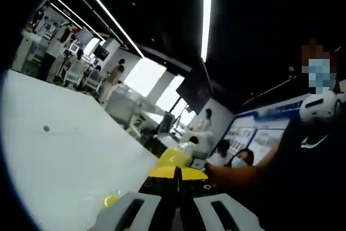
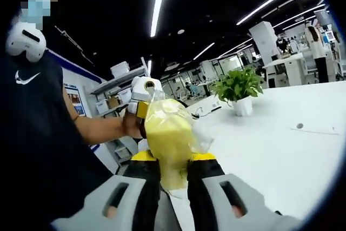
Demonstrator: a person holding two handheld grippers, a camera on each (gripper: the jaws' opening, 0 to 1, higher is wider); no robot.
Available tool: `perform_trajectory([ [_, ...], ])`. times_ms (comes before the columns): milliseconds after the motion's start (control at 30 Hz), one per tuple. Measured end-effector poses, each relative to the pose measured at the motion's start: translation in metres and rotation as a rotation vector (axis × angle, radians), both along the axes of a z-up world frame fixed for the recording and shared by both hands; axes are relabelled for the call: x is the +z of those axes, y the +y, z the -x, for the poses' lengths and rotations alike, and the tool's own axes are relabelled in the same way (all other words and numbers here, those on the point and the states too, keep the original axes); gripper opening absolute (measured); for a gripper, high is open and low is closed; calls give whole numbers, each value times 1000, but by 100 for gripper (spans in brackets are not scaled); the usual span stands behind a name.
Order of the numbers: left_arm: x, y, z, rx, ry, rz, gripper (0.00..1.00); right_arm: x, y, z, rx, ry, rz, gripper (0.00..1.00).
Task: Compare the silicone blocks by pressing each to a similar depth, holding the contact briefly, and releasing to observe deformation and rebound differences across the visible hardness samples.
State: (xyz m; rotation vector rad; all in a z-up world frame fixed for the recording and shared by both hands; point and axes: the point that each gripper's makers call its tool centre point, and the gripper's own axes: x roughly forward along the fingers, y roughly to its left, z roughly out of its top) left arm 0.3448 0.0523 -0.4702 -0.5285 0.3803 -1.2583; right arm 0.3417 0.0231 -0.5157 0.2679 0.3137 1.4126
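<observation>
The right gripper [image 2: 174, 174] is clamped on a yellow block [image 2: 168, 133] in a clear bag, held up in the air, off the white table [image 2: 270, 139]. The left gripper [image 1: 177, 187] has its jaws together with a bit of yellow between them. A plant [image 2: 238, 87] stands farther back. If the squeeze is too weak, the slippery bag could slide out and drop.
</observation>
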Motion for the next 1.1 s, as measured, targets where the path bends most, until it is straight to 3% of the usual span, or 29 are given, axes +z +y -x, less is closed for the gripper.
perform_trajectory([
  [100,0,0,1,-3,-18,-11,0,1,0,1,10,20,4,10],
  [133,0,1,0,-7,-79,-23,0,1,0,2,12,20,1,9],
  [200,0,0,4,-18,-133,-50,0,1,0,2,17,11,6,7],
  [300,-1,0,4,-10,-126,-55,0,0,0,4,28,47,13,5],
  [400,-2,-1,5,-16,-134,-71,0,-1,-1,4,24,36,21,4],
  [467,-4,-1,4,-24,-208,-110,0,-3,-1,5,23,46,33,3],
  [533,-5,-2,6,-38,-348,-158,0,-4,-2,4,17,49,40,3],
  [567,-4,-3,7,-35,-357,-159,0,-3,-2,5,17,50,40,3],
  [633,-4,-3,7,-32,-314,-148,0,-3,-2,5,18,52,40,2],
  [967,-12,-4,8,-23,-339,-208,0,-8,-2,7,17,59,74,1],
  [1100,-16,-2,7,-16,-261,-212,0,-11,-1,8,18,61,84,1],
])
